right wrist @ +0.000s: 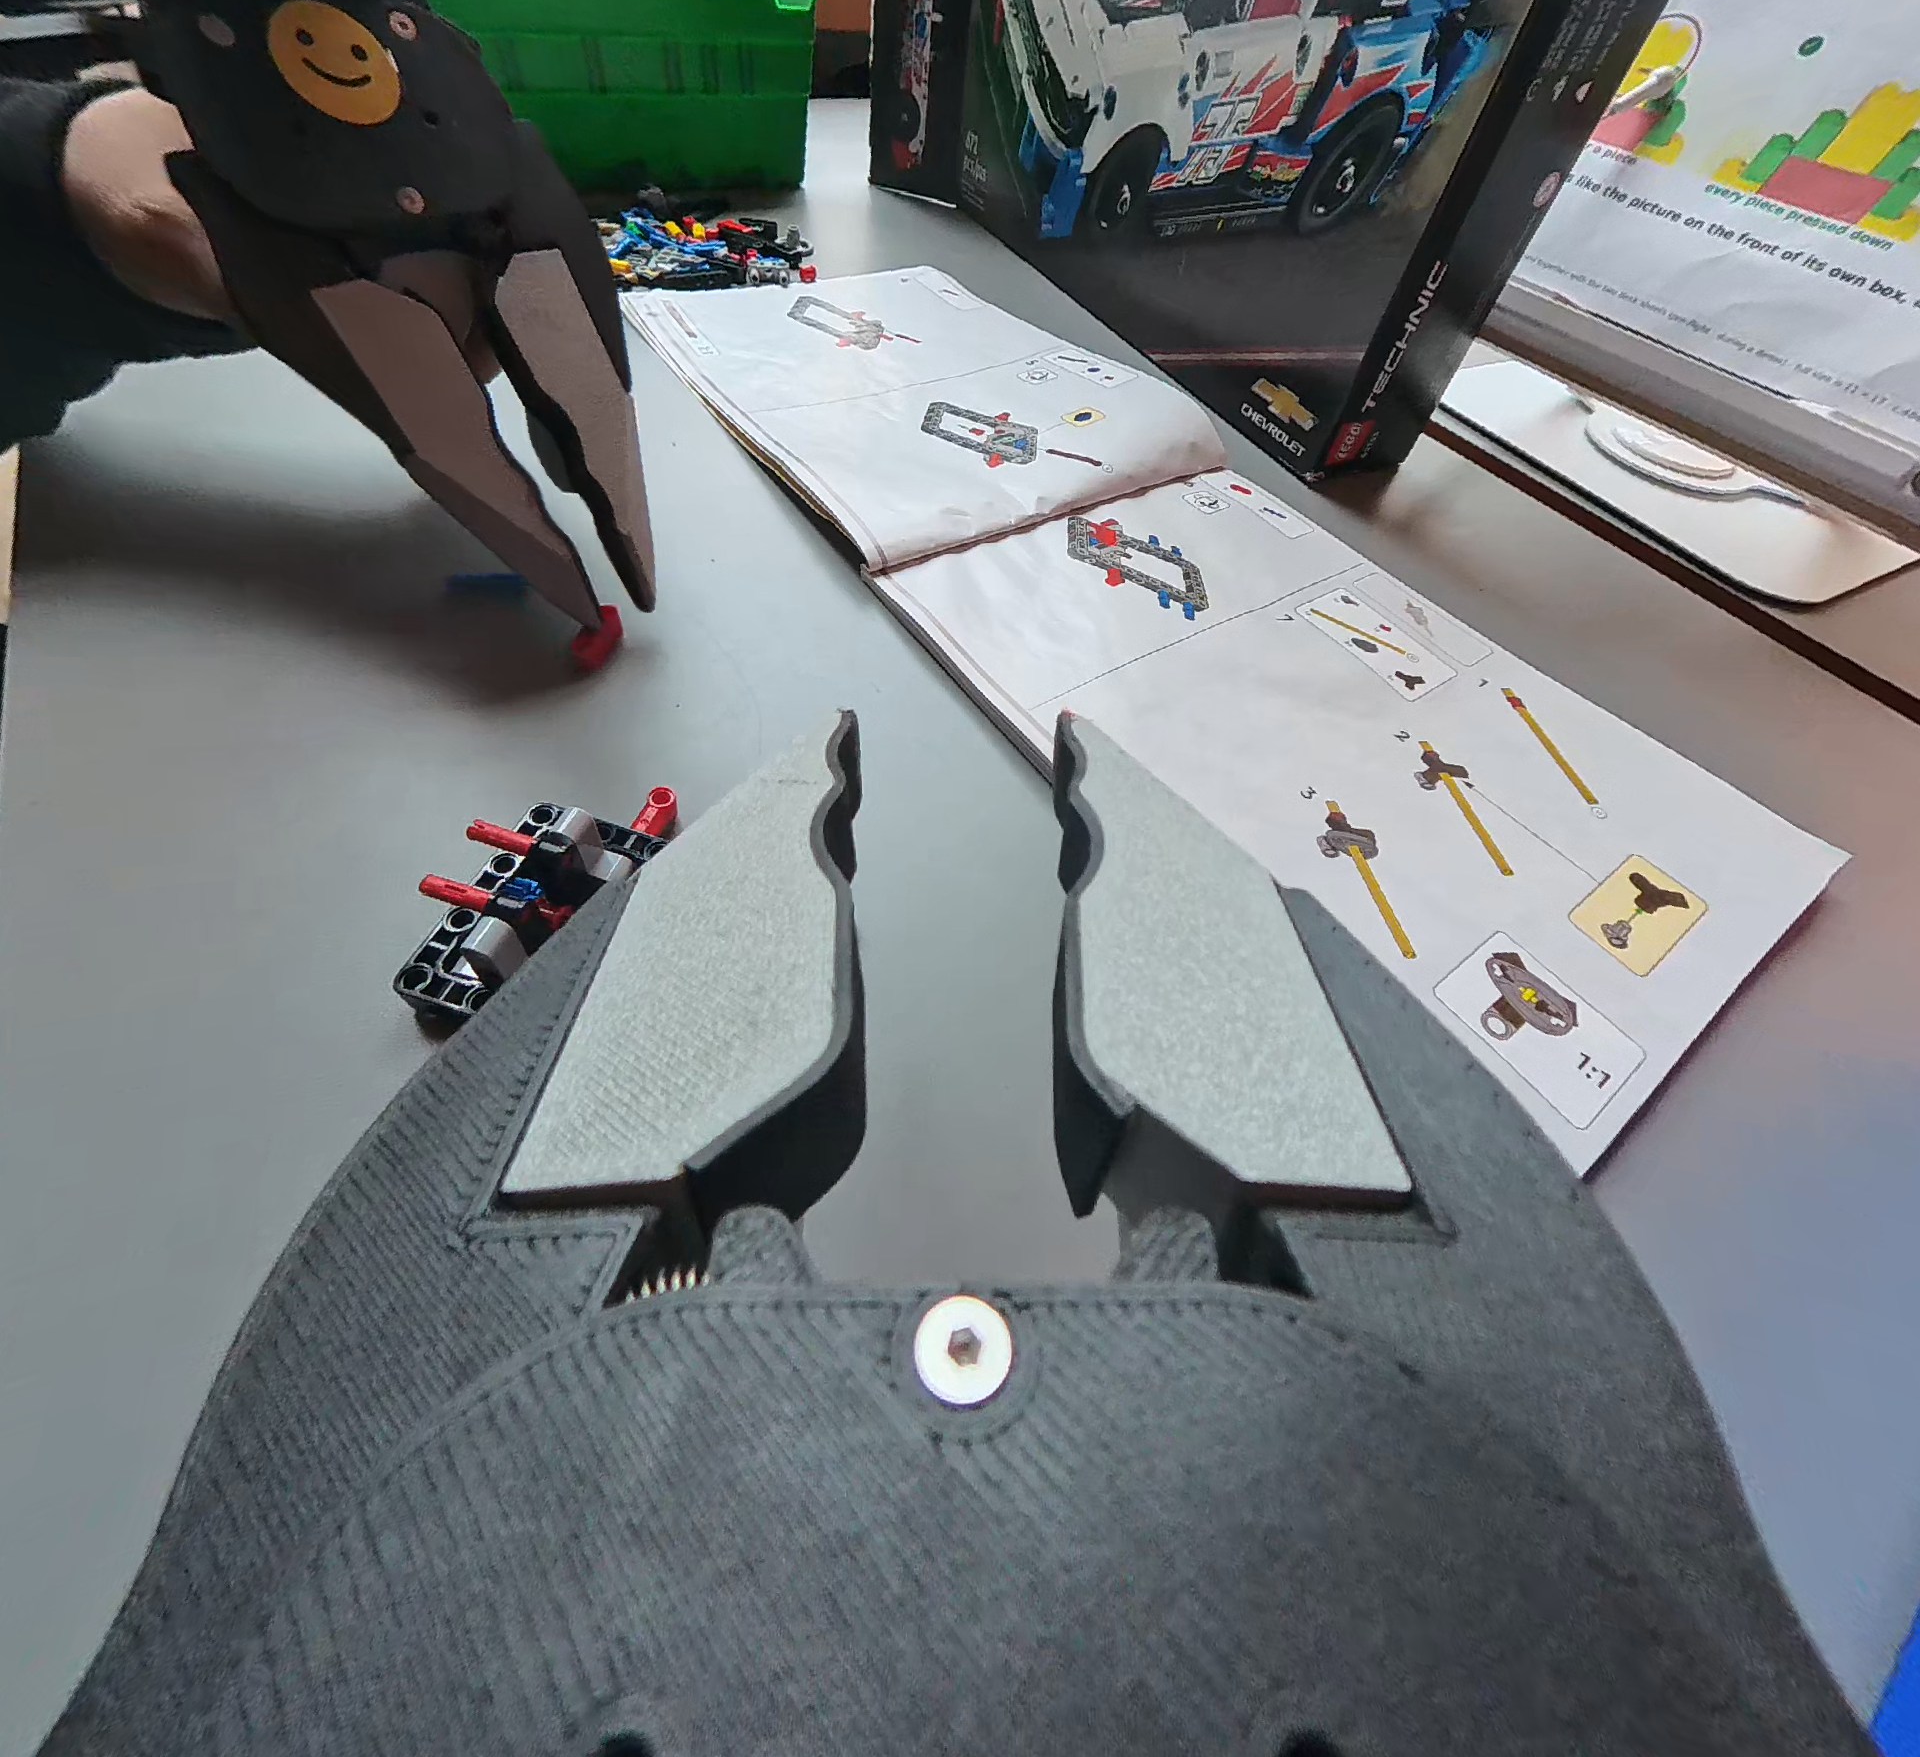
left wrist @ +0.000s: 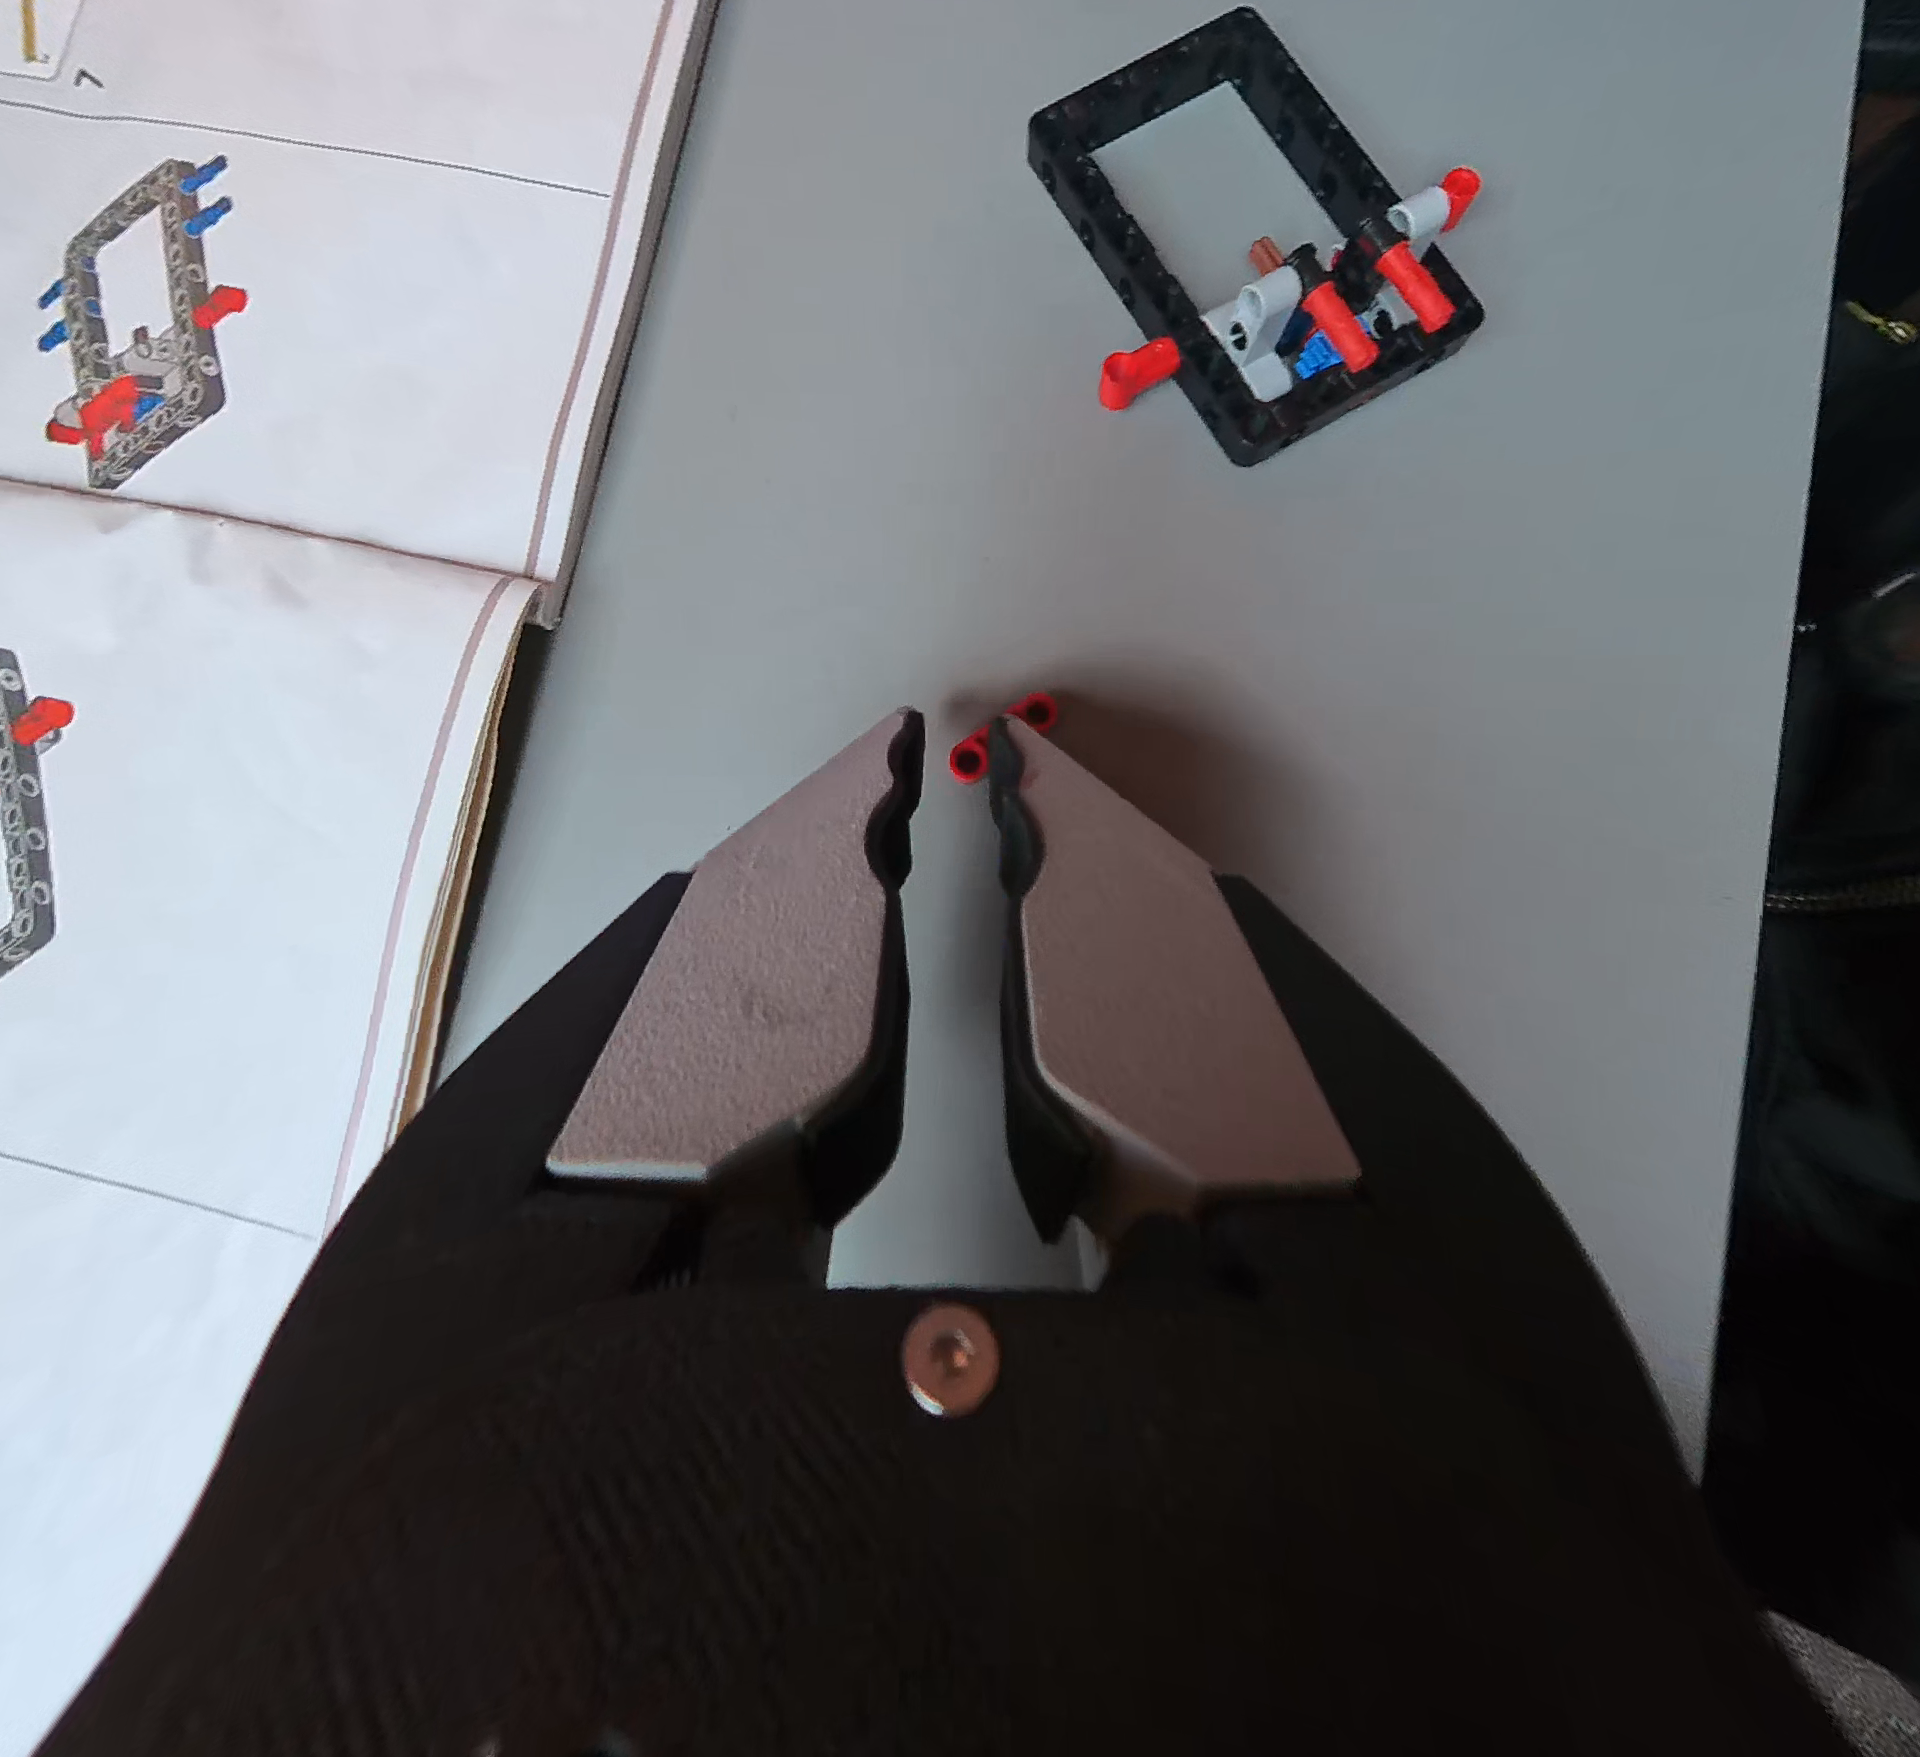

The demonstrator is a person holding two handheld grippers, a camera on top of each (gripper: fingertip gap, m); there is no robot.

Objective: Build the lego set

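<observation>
A small red lego piece lies on the grey table. My left gripper is open by a narrow gap, tips down at the table, and its right fingertip rests on the red piece, which lies outside the gap. In the right wrist view the left gripper stands over the same piece. The black rectangular frame with red, grey and blue parts at one end lies farther off. My right gripper is open and empty, above the table, and its left finger partly hides the frame.
The open instruction booklet lies along the table and shows at the left of the left wrist view. The set's box stands behind it. A green bin and a pile of loose pieces sit at the back. A blue piece lies near the left gripper. The table edge is close beyond the frame. Left tips to right tips: about 15 centimetres.
</observation>
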